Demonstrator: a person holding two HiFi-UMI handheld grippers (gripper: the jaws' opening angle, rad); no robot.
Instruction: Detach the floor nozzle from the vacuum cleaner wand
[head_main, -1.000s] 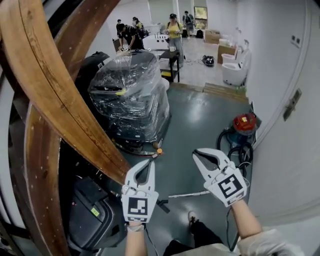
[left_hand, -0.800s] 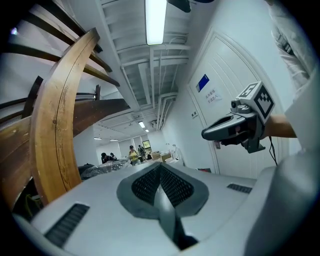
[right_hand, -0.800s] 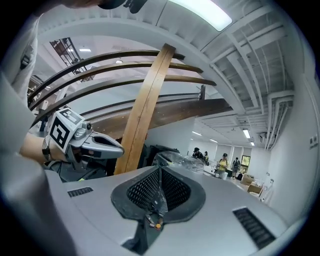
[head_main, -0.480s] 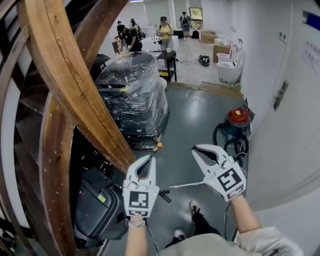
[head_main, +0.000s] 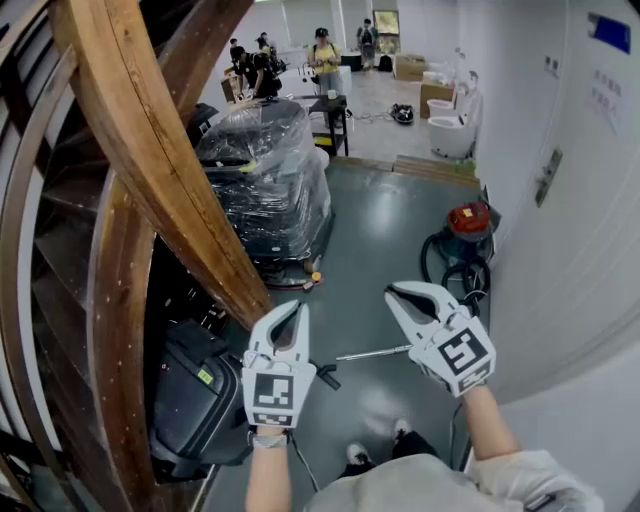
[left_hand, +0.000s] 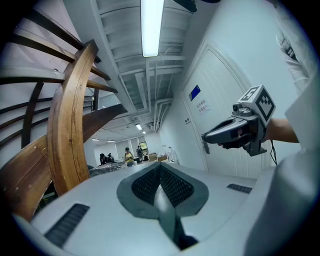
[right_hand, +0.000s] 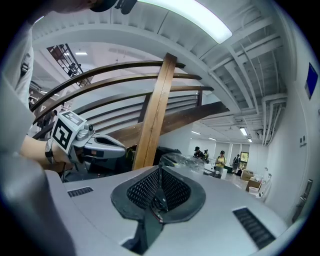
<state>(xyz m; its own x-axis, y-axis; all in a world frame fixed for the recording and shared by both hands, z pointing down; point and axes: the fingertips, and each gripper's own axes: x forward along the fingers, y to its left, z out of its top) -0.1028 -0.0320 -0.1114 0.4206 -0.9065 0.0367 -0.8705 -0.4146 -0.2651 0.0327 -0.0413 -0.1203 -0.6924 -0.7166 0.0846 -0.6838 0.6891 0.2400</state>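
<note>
A red-topped vacuum cleaner (head_main: 468, 222) with a coiled black hose (head_main: 455, 272) stands on the grey floor by the right wall. Its metal wand (head_main: 372, 352) lies flat on the floor and ends in a black piece (head_main: 325, 376) beside my left gripper. Both grippers are held level above the floor, apart from the wand. My left gripper (head_main: 291, 318) is shut and empty, its jaws closed together (left_hand: 160, 172). My right gripper (head_main: 402, 294) is also shut on nothing (right_hand: 159, 177). Each gripper shows in the other's view: right gripper (left_hand: 240, 131), left gripper (right_hand: 95, 145).
A curved wooden stair beam (head_main: 150, 150) fills the left. A plastic-wrapped machine (head_main: 265, 180) stands ahead, and a black case (head_main: 195, 400) lies at lower left. A white wall with a door (head_main: 570, 250) closes the right. Several people (head_main: 325, 55) stand far back. The person's shoes (head_main: 360, 455) are below.
Both grippers moved along together with the person and rose slightly, jaws staying shut. The vacuum and wand sit higher in the head view, and the shoes have come into sight.
</note>
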